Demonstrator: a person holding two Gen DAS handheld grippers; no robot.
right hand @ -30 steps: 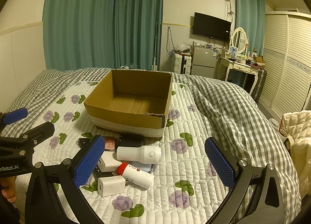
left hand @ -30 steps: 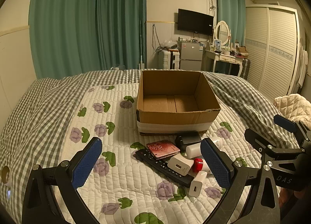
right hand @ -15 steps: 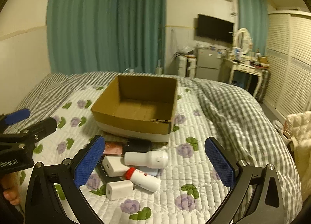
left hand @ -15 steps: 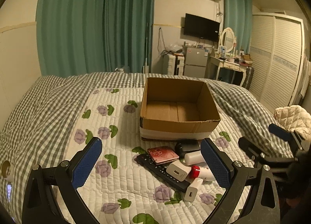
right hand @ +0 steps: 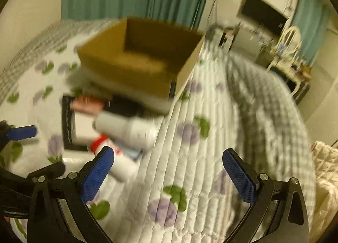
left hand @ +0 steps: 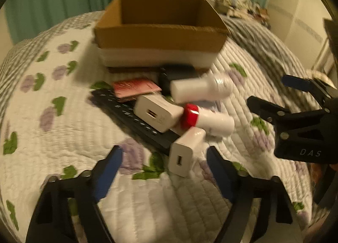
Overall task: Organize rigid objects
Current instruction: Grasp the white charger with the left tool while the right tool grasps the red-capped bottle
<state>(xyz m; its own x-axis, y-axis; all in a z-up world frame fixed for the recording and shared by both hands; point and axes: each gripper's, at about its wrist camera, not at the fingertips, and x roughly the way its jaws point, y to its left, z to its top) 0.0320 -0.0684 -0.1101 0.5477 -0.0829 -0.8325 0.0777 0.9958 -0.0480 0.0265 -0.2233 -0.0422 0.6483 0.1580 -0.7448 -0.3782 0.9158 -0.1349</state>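
Observation:
A pile of small objects lies on the quilted bed in front of an open cardboard box [left hand: 160, 31]: two white chargers [left hand: 186, 152] [left hand: 157, 113], a white bottle with a red cap [left hand: 208, 119], a white cylinder [left hand: 198, 91], a black remote [left hand: 135, 118], a pink case [left hand: 135, 90] and a dark block [left hand: 176, 75]. My left gripper [left hand: 162, 172] is open, low over the bed, with the near charger between its fingers. My right gripper [right hand: 169, 176] is open and empty, right of the pile [right hand: 124, 129]; the box [right hand: 143, 59] is beyond it.
The bed has a white floral quilt [left hand: 63, 137] and a grey checked blanket [right hand: 264, 103]. Green curtains, a TV, a dresser and a wardrobe stand behind. Both views are motion-blurred. The right gripper shows in the left wrist view [left hand: 295, 116].
Both grippers have dropped and moved forward toward the pile. The left gripper now straddles the near white charger. Both stay open.

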